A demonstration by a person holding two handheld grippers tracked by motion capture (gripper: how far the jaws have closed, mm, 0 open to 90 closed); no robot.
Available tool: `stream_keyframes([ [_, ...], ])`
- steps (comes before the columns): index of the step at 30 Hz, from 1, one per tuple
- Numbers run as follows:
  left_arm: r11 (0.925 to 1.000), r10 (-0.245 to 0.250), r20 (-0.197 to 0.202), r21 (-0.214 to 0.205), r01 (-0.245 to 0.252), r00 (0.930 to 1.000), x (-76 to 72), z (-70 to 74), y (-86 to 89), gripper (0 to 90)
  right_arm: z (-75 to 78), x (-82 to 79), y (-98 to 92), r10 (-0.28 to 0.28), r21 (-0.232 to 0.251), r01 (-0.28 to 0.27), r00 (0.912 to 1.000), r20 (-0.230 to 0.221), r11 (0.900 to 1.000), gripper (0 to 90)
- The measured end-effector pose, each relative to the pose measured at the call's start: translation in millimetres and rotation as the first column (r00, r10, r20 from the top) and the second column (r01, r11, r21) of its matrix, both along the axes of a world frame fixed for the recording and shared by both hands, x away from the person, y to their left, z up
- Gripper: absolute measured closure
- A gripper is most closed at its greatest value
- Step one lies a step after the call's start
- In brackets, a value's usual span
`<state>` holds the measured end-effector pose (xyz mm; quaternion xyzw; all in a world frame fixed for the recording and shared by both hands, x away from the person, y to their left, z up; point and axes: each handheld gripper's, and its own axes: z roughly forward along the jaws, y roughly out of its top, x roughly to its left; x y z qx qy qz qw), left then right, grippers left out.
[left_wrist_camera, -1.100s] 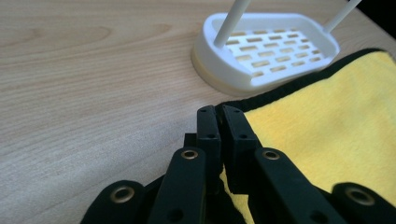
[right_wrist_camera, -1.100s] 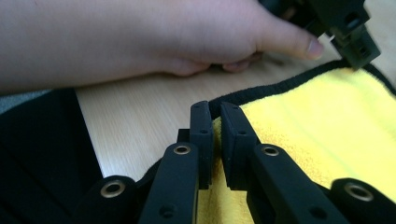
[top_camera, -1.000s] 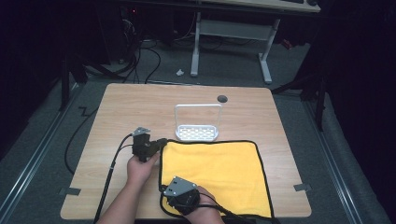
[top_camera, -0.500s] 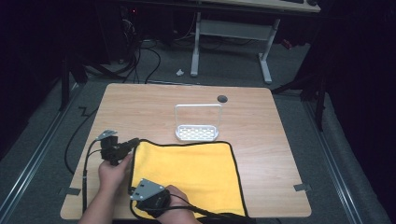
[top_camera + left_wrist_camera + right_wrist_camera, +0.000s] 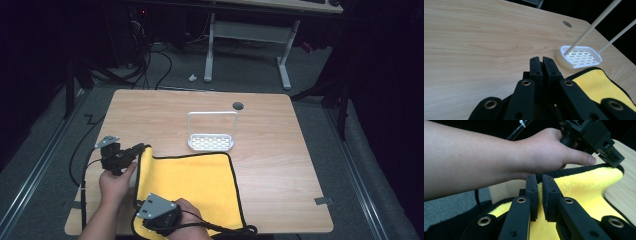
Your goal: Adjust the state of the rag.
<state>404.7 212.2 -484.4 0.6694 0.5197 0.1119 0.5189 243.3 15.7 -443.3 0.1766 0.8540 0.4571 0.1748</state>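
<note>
The yellow cloth [image 5: 192,185] is being gripped at two points along its left edge, and a fold or a drag across the table [image 5: 280,150] is judged to be the step in hand. The left gripper [image 5: 137,148] is seen at the cloth's far left corner, its fingers clenched on the black hem, with that corner lifted a little off the table. In the left gripper view the fingers [image 5: 535,67] are pressed tight together, the cloth [image 5: 599,86] spread off to their right and the white soap dish [image 5: 579,58] just beyond the cloth's far hem. The right gripper [image 5: 150,231] is held at the cloth's near left corner; in the right gripper view its fingers [image 5: 532,192] are clamped on the yellow pile, with the edge stretched up toward the left hand [image 5: 544,150]. The rest of the cloth is laid flat, near the soap dish [image 5: 211,142] but not touching it. Next, it is judged, both corners must be carried together and level, so that the edge is kept taut and the hem is not let slip; the soap dish should be cleared as the cloth is swung over.
</note>
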Motion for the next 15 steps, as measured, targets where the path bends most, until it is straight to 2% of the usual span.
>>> stream_keyframes([
  [1,0.9999,-0.013,0.000,0.009,0.013,0.9999,1.8,0.0,-14.2,86.6,-0.1,-0.4,-7.3,-0.008,-0.001,0.008,1.0000,0.002,1.0000,84.9],
  [3,0.9996,-0.021,-0.007,0.019,0.021,0.9997,4.4,-0.5,-31.3,86.5,-1.0,-1.1,-20.6,-0.026,-0.005,0.026,0.9996,0.002,0.9996,84.9],
  [4,0.9996,-0.021,-0.007,0.019,0.021,0.9997,4.4,-0.5,-31.3,86.5,-1.7,-1.4,-30.6,-0.041,-0.007,0.041,0.9991,0.004,0.9991,84.9],
  [5,0.9997,-0.022,-0.004,0.015,0.022,0.9998,5.2,-1.1,-36.5,86.5,-1.7,-1.4,-30.6,-0.041,-0.007,0.041,0.9991,0.004,0.9991,84.9],
  [7,0.9998,-0.018,-0.013,0.013,0.018,0.9998,7.2,-2.1,-50.5,86.5,-2.5,-1.2,-47.7,-0.067,0.000,0.067,0.9977,-0.001,0.9977,84.9],
  [8,0.9995,-0.023,-0.013,0.023,0.023,0.9996,7.9,-2.2,-57.3,86.5,-3.7,-1.2,-64.5,-0.094,0.009,0.094,0.9956,-0.009,0.9956,85.0],
  [9,0.9992,-0.027,-0.012,0.030,0.028,0.9996,8.2,-1.9,-62.5,86.5,-3.7,-1.2,-64.5,-0.094,0.009,0.094,0.9956,-0.009,0.9956,85.0],
  [15,0.9956,-0.061,-0.011,0.070,0.062,0.9981,10.9,1.2,-101.8,86.4,-11.2,-3.8,-106.4,-0.156,0.010,0.157,0.9874,-0.023,0.9876,85.0],
])
